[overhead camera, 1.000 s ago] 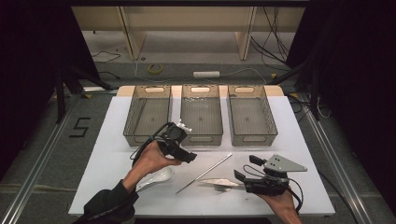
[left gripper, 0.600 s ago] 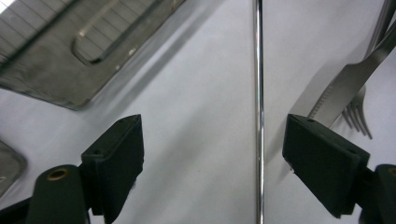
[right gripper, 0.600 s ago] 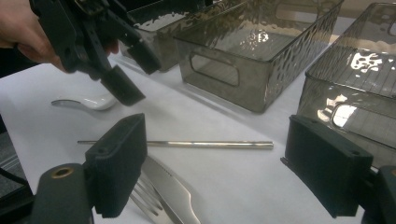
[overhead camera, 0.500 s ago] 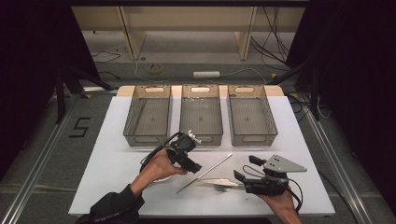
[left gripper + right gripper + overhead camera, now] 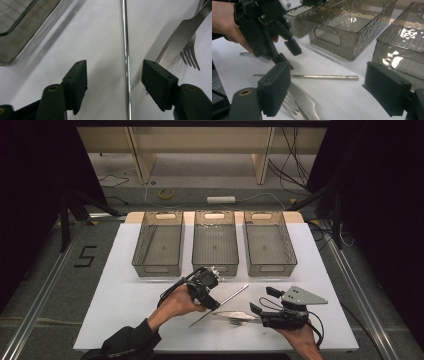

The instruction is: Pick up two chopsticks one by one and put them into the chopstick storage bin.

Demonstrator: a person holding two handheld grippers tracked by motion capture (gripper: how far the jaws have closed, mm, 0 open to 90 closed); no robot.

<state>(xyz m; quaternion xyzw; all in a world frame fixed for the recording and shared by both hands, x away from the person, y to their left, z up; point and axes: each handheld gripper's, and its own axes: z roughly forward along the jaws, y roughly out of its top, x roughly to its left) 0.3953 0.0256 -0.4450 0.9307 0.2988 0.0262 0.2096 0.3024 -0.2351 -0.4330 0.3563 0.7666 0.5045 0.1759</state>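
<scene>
So the biggest thing here is the white table [image 5: 125, 305], and at its far side sit three smoky see-through bins in a row: left bin [image 5: 159, 245], middle bin [image 5: 215, 242], right bin [image 5: 269, 244], just beside each other with small gaps. Nearer in, roughly centre, the left gripper [image 5: 214, 304] is held in the person's left hand [image 5: 176, 304], tipped down over the thin metal rod [image 5: 220, 305], which lies on the table slanting from near-left up to far-right, just in front of the middle bin. In the left gripper view the rod [image 5: 126, 60] runs straight up between the two black jaws, closer to the right-hand one; the jaws have just been closing in on it, but there's a gap on both sides, so they're spread around it and not pinching it yet. Over on the near right, the right gripper [image 5: 260, 302] sits low in the right hand [image 5: 300, 340], pointing left, jaws standing wide apart with nothing between them. Just near its tips lie a knife [image 5: 178, 40] and a fork [image 5: 191, 53], overlapping I think, though from the high view it's kinda hard to tell them apart.
</scene>
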